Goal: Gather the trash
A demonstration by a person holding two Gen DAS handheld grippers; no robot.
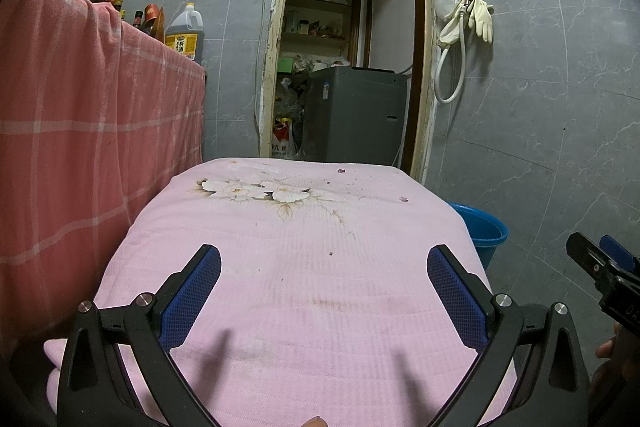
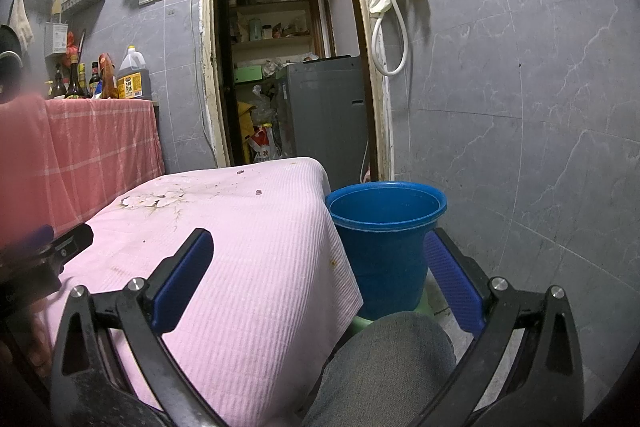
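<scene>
A pink flowered cloth (image 1: 320,307) covers a small table. Small purple scraps lie on it: one at the far edge (image 1: 341,171), one at the far right (image 1: 404,199), one tiny bit nearer the middle (image 1: 331,253). My left gripper (image 1: 324,259) hovers open over the near part of the cloth, holding nothing. A blue bucket (image 2: 384,251) stands empty just right of the table. My right gripper (image 2: 320,239) is open and empty, straddling the table's right corner and the bucket. Two scraps (image 2: 258,192) show in the right wrist view too.
A red checked cloth (image 1: 80,131) hangs over a counter on the left, with bottles (image 2: 132,75) on top. Behind the table, a doorway opens onto a grey washing machine (image 1: 356,115). The bucket rests on a green stool (image 2: 360,321). A person's grey-trousered knee (image 2: 388,359) is below my right gripper.
</scene>
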